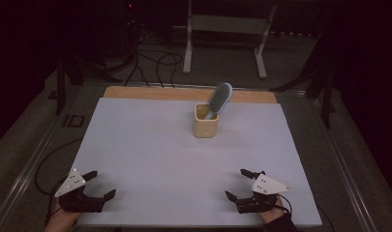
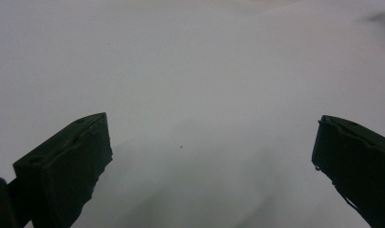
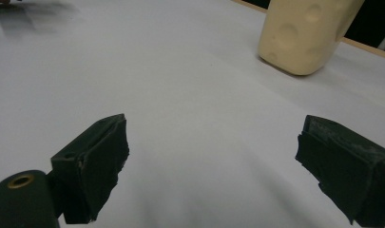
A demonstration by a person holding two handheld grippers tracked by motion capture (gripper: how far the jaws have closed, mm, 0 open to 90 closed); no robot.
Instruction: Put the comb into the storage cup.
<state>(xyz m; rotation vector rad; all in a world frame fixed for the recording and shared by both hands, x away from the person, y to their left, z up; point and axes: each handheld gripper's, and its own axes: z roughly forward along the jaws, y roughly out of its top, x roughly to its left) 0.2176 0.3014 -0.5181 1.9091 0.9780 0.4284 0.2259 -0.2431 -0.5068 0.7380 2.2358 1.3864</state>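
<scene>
A cream square cup (image 1: 205, 122) stands toward the far middle of the white mat (image 1: 150, 150). A blue-grey hairbrush (image 1: 219, 99) leans in it, head up and tilted right. The cup's dimpled side (image 3: 304, 33) rises at the upper right of the right gripper view. My left gripper (image 1: 100, 184) rests open at the mat's near left corner, jaws wide over bare mat (image 2: 195, 95). At the near right, my right gripper (image 1: 237, 183) is open too, nothing between its jaws. Both lie far from the cup.
A wooden strip (image 1: 155, 93) borders the mat's far edge. Beyond the table, cables (image 1: 155, 63) trail on the dark floor beside a white metal stand (image 1: 227, 29). Metal rails (image 1: 36, 154) run along the table's sides.
</scene>
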